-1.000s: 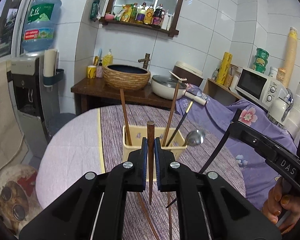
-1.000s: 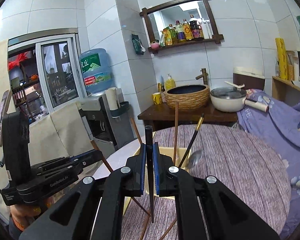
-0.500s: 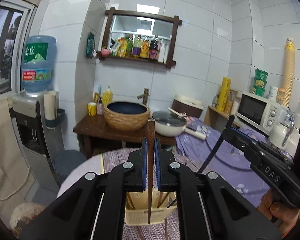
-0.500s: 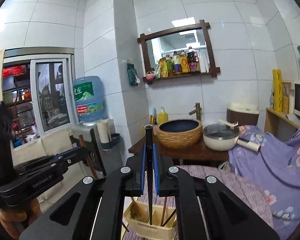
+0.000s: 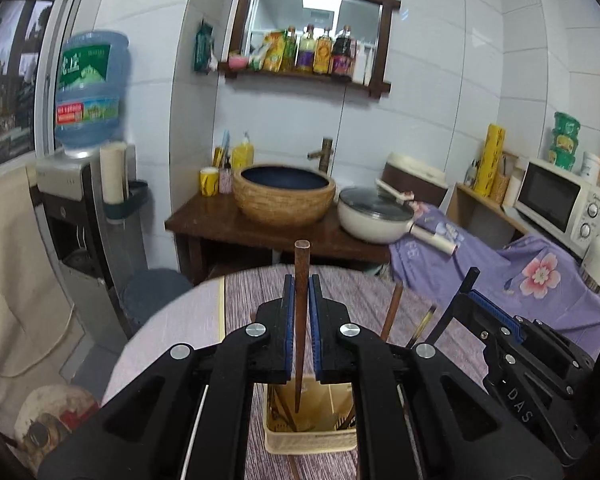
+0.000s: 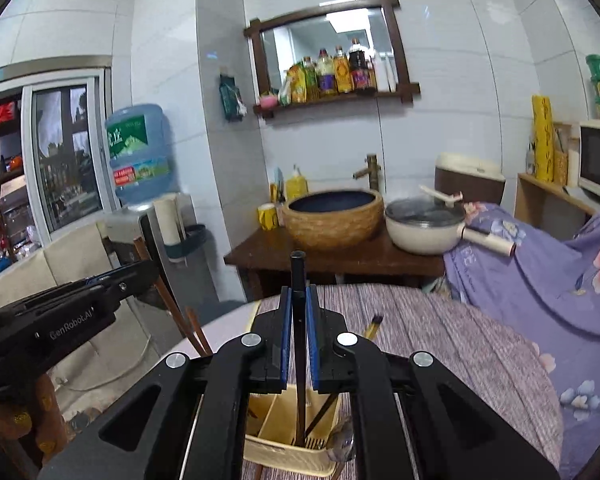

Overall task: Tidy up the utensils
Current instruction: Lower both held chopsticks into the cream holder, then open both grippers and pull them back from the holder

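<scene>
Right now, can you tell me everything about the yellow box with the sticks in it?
The utensil holder is a pale yellow plastic box, open on top, split by dividers, with a slotted floor. It sits upright on the striped tablecloth. Brown chopsticks, a dark one and a metal spoon lean inside.

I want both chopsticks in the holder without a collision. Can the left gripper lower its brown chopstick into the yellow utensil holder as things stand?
Probably yes. The left gripper holds the brown chopstick upright, tip over the open yellow utensil holder; the right gripper sits off to the side.
</scene>
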{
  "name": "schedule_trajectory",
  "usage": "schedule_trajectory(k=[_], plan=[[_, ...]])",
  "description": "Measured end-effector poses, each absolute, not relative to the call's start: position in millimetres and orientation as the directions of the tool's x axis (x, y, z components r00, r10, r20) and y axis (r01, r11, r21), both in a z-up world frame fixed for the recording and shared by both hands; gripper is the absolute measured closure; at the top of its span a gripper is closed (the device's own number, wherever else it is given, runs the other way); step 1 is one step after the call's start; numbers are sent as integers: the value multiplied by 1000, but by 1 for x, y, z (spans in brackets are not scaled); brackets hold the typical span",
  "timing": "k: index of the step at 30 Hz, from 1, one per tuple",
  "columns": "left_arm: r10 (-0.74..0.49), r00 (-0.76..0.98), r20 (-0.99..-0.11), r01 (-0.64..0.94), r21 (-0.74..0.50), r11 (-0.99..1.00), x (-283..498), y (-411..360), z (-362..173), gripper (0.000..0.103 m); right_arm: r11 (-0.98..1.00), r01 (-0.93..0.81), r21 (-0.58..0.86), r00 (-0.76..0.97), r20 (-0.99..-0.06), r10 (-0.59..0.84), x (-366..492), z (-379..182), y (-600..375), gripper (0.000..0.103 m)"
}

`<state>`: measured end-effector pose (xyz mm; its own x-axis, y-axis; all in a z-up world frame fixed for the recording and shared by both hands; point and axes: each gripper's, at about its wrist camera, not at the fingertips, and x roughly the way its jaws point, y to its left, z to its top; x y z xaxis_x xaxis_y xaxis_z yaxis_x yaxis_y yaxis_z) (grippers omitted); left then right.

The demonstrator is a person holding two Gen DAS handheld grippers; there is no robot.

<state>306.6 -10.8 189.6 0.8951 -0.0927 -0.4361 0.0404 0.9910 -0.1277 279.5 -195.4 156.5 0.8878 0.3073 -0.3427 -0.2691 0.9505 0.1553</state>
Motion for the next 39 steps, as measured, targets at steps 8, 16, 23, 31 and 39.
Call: schedule_trajectory(k=[8,16,23,31,39], plan=[[-107,844,-526,36,-145,989,322,-14,129,96,954,-255,157,862,-409,298,291,126,-187,96],[-103,824,-557,33,-134,990,324,-17,102,96,957,-240,161,867,-409,286,294,120,-190,95],[-98,853,-512,56,-96,994,302,-18,107,66,953,-244,181,890,-350,294,278,120,-201,60],[-73,869,-490,21,-111,994,247,1,82,20,961,-249,119,923,-271,273,215,114,-213,44],[-36,811,-584,-48,-127,991,218,19,21,20,953,-284,109,883,-359,304,173,78,-212,42]])
